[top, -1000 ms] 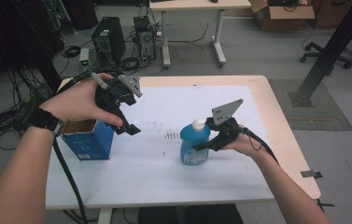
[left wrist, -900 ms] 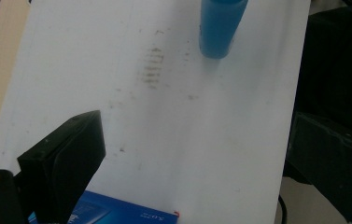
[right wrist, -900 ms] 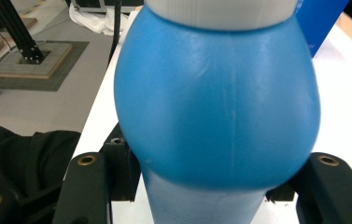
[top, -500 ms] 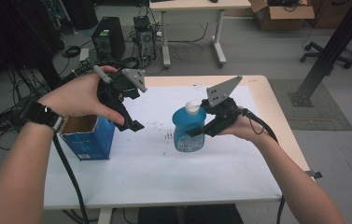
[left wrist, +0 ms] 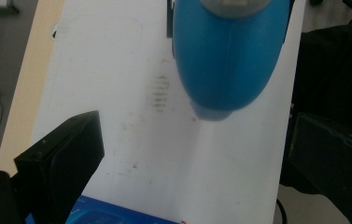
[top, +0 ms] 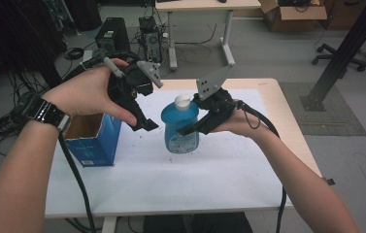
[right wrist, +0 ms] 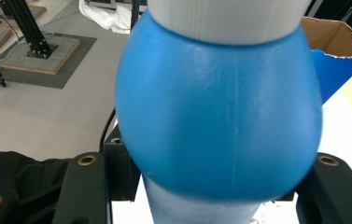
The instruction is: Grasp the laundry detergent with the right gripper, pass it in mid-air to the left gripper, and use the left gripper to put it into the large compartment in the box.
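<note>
Even, soft room light falls from above on the white table in the high view, with only faint shadows under the bottle and the blue box, and the far left corner of the room is dim. In both gripper views the bottle sits too close and looks soft and blurred, with a mild sheen on its blue plastic. The black jaws at the bottom edges are dark, with little detail.

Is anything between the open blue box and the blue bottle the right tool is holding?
Only the left tool; in the high view it hangs between the blue box and the blue bottle.
</note>
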A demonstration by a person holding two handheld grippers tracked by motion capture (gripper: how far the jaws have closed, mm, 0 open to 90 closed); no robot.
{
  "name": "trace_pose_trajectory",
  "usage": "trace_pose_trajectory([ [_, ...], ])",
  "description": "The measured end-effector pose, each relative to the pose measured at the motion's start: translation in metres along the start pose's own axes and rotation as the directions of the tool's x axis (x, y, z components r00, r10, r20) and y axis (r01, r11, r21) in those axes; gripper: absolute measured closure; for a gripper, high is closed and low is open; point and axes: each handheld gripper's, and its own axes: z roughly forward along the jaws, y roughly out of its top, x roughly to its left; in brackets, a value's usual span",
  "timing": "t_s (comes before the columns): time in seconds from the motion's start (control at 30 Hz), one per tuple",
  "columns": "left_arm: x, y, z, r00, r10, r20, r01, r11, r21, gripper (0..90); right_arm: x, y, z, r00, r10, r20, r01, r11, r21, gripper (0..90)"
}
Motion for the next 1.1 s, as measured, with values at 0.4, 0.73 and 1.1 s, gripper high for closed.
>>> trace_pose_trajectory([
  [0.4,-0.006,0.017,0.009,0.9993,0.029,0.023,-0.029,0.9994,0.020,3.7,0.002,0.011,0.013,0.9999,-0.009,-0.013,0.010,1.000,0.024,42.0],
  [0.73,-0.006,0.028,0.017,0.9982,0.039,0.045,-0.040,0.9989,0.023,5.3,0.003,0.014,0.018,0.9997,-0.018,-0.018,0.018,0.999,0.028,42.1],
  [1.1,-0.005,0.029,0.022,0.9980,0.035,0.053,-0.036,0.9993,0.014,8.2,0.002,0.013,0.016,0.9998,-0.016,-0.014,0.016,1.000,0.022,42.1],
])
